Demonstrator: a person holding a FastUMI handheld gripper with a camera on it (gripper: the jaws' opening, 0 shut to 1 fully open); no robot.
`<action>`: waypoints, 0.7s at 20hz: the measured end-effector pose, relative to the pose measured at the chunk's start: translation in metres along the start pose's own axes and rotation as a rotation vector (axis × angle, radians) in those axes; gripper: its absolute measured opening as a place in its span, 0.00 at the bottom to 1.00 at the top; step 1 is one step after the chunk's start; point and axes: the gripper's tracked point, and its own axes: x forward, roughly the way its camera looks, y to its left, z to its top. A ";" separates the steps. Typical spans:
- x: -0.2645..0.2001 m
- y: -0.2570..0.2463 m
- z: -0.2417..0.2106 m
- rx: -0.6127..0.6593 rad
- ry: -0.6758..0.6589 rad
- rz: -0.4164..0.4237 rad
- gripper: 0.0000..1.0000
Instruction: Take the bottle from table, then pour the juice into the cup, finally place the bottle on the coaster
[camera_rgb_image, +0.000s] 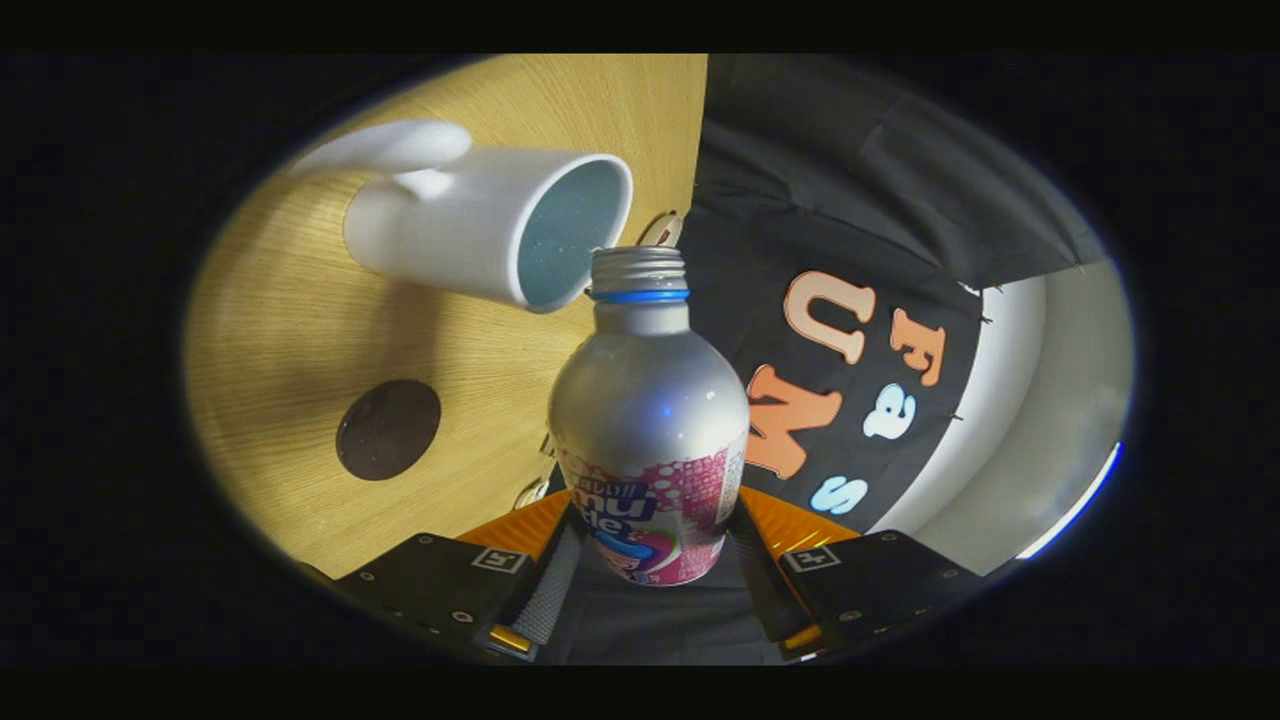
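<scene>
Pale wooden table tilts past as my claw clamps the silver aluminium bottle, its open neck at the white ceramic mug rim. Juice may spill outside; dark round coaster waits nearby.

The silver aluminium bottle with a pink label is hiding its own base between the gripper fingers, and its open mouth is facing away. Its neck is covering part of the white ceramic mug's rim and most of a small object behind it, too hidden to identify
</scene>
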 end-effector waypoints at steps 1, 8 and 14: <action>0.000 0.000 0.000 -0.003 -0.003 0.004 0.77; 0.001 -0.005 -0.003 -0.026 -0.007 0.011 0.77; 0.001 -0.002 -0.003 -0.022 -0.013 0.036 0.77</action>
